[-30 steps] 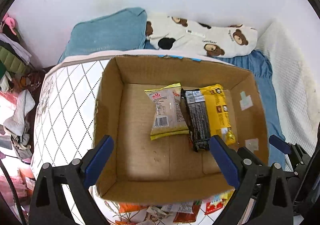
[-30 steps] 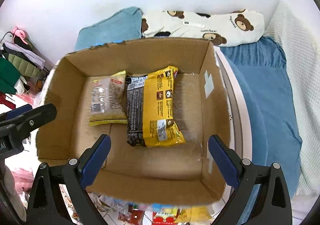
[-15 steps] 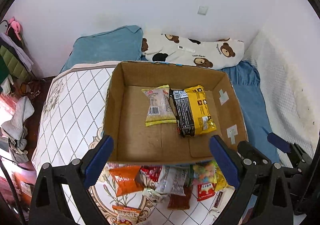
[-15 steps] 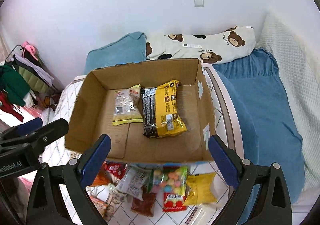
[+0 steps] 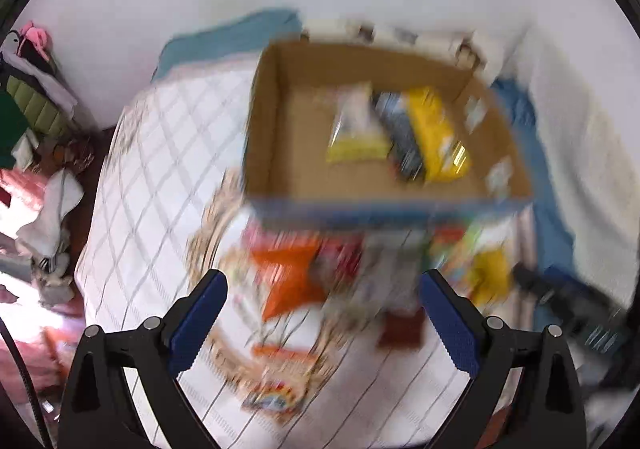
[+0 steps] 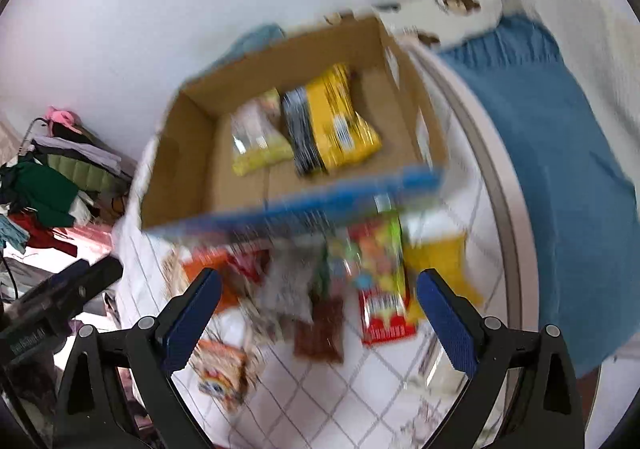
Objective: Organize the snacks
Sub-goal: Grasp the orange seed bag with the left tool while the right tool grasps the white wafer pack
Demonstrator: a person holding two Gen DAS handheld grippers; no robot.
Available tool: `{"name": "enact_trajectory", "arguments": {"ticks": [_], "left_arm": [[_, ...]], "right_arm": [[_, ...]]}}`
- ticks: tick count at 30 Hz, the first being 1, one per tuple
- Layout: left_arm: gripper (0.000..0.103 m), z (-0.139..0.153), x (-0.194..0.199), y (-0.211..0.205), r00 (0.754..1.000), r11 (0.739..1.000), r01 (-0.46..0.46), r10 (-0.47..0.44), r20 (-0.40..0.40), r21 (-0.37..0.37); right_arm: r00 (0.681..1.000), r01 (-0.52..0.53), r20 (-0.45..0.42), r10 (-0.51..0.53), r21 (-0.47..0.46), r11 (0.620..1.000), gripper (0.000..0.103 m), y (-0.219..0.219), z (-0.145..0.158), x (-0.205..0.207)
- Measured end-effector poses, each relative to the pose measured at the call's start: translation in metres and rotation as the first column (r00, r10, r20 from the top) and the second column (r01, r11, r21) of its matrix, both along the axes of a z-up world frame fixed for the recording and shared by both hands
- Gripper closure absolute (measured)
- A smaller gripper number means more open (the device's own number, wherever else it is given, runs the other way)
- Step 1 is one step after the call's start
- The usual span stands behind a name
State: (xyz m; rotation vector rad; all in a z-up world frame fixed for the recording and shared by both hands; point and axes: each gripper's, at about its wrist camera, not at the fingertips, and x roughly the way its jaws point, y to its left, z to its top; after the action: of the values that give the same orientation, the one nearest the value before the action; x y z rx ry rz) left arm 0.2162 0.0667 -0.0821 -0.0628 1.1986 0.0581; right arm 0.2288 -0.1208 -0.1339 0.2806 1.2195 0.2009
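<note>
Blurring leaves every snack label unreadable; left tongs (image 5: pixel 322 309) and right tongs (image 6: pixel 318 307) gape apart above loose packets (image 6: pixel 382 281).

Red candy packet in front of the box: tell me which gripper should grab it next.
Probably the right gripper: open, with the red candy packet nearly between its fingers. The left gripper, also open, faces the orange packet instead.
</note>
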Motion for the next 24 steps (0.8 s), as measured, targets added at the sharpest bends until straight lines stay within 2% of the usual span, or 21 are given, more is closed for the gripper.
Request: {"name": "enact_trajectory", "arguments": {"ticks": [4,8,11,14,16,17,18,21,22,24], "left_arm": [[0.005,-0.068,-0.028,0.016,0.985,0.998,0.011,-0.001,-0.173,0.055],[0.005,-0.135,-0.045,0.026,0.944,0.995,0.030,0.002,-0.330,0.091],[0.005,-0.170,-0.050,0.026,0.914,0.995,0.048,-0.006,-0.405,0.093],[0.006,-0.189,-0.052,0.022,0.902,0.995,0.065,-0.026,-0.432,0.075],[0.029,-0.193,-0.053,0.020,0.903,0.996,0.060,-0.026,-0.429,0.066],[0.048,-0.195,-0.054,0.018,0.900,0.997,0.053,-0.026,-0.434,0.049],[0.050,-0.197,-0.056,0.019,0.900,0.999,0.035,-0.019,-0.435,0.029],[0.051,-0.194,-0.062,0.026,0.902,0.994,-0.077,0.039,-0.429,-0.071],[0.051,-0.192,-0.065,0.029,0.896,0.982,-0.139,0.072,-0.437,-0.124],[0.052,-0.192,-0.070,0.030,0.891,0.966,-0.192,0.098,-0.443,-0.172]], "right_arm": [[0.991,0.086,-0.096,-0.090,-0.038,0.996,0.003,-0.027,-0.044,-0.022],[0.973,0.160,-0.150,-0.175,-0.104,0.982,0.003,-0.055,-0.082,-0.038],[0.959,0.178,-0.194,-0.206,-0.149,0.973,0.003,-0.066,-0.109,-0.042],[0.946,0.186,-0.232,-0.227,-0.185,0.965,0.004,-0.073,-0.134,-0.045],[0.941,0.189,-0.246,-0.234,-0.193,0.963,0.015,-0.075,-0.147,-0.047],[0.939,0.182,-0.258,-0.229,-0.193,0.964,0.037,-0.075,-0.153,-0.049],[0.940,0.170,-0.257,-0.224,-0.216,0.962,0.046,-0.074,-0.157,-0.051],[0.960,0.105,-0.231,-0.157,-0.224,0.969,0.048,-0.064,-0.155,-0.060],[0.963,0.081,-0.234,-0.133,-0.220,0.972,0.048,-0.059,-0.154,-0.065],[0.968,0.008,-0.243,-0.062,-0.215,0.977,0.048,-0.045,-0.153,-0.075]]}}
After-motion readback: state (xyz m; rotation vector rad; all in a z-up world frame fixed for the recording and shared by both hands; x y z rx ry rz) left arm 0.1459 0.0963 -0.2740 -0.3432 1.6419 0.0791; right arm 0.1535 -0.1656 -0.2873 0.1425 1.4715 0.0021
